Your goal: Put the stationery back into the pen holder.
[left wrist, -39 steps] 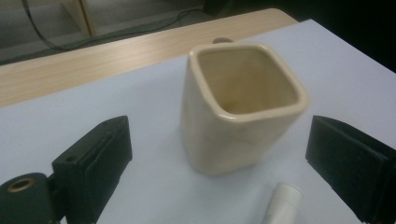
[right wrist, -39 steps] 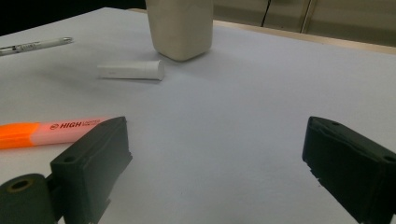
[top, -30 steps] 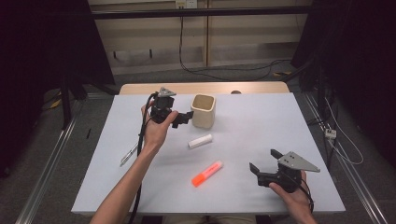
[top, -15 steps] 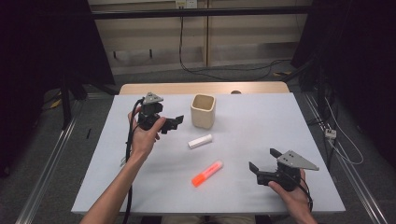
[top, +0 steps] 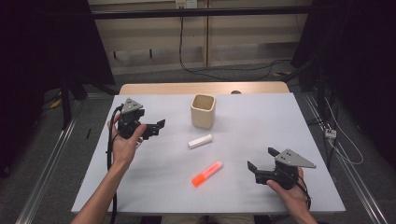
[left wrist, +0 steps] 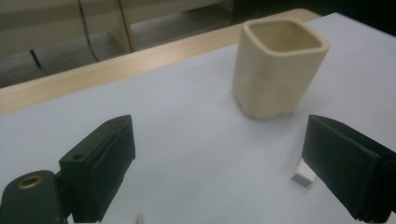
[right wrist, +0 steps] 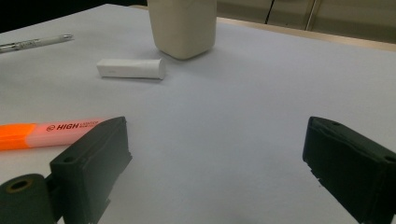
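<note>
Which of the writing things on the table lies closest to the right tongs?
The orange highlighter, just left of the right tongs; the white stick lies farther off.

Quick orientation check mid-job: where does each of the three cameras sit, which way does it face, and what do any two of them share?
High view: above the person's side, facing forward and down on the table; both forearms, left gripper and right gripper show.
Left gripper view: rides the left gripper, low over the table, facing the beige cup; its two black jaws stand apart.
Right gripper view: rides the right gripper, facing the orange highlighter, white stick and cup; jaws apart.
All three views share the cup.
</note>
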The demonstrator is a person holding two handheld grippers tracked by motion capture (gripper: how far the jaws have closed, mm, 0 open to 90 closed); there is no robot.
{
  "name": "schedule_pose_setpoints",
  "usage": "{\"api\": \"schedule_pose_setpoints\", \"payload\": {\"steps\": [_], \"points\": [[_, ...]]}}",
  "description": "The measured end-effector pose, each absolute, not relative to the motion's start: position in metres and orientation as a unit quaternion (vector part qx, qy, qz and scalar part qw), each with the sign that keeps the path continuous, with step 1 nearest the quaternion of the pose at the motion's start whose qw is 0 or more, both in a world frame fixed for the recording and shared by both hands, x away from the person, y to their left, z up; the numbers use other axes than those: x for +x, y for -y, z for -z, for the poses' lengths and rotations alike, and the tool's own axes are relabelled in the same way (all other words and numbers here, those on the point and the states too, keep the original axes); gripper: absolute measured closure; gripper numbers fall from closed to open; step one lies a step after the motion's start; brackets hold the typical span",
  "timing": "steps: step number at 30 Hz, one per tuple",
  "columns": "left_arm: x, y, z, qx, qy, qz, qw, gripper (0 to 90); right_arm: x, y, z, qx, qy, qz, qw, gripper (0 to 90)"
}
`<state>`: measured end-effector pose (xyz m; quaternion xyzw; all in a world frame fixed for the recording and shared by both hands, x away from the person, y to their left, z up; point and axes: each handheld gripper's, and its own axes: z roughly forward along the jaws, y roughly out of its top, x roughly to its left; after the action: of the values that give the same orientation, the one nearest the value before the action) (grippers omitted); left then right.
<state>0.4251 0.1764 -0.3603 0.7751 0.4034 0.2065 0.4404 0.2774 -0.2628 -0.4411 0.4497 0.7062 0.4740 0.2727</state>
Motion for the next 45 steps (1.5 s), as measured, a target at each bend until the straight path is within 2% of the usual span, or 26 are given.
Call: {"api": "schedule_pose_setpoints", "payload": {"steps": [10,19,24,28,35,45], "points": [[0.415,-0.194,0.363,0.773,-0.415,-0.206,0.433,9.5,0.277,0.26,0.44,0.449,-0.707,-0.475,0.271,6.7],[0.424,-0.206,0.382,0.788,-0.444,-0.165,0.394,9.5,0.273,0.262,0.439,0.45,-0.703,-0.48,0.272,6.7],[0.431,-0.218,0.389,0.789,-0.459,-0.159,0.376,9.5,0.272,0.261,0.439,0.449,-0.707,-0.477,0.267,6.1],[0.436,-0.221,0.39,0.806,-0.455,-0.135,0.353,10.7,0.272,0.261,0.44,0.451,-0.707,-0.474,0.267,6.0],[0.441,-0.225,0.399,0.819,-0.458,-0.141,0.314,11.1,0.272,0.26,0.439,0.449,-0.708,-0.474,0.27,6.1],[0.447,-0.235,0.414,0.815,-0.485,-0.151,0.28,23.3,0.272,0.261,0.44,0.45,-0.71,-0.472,0.268,6.1]]}}
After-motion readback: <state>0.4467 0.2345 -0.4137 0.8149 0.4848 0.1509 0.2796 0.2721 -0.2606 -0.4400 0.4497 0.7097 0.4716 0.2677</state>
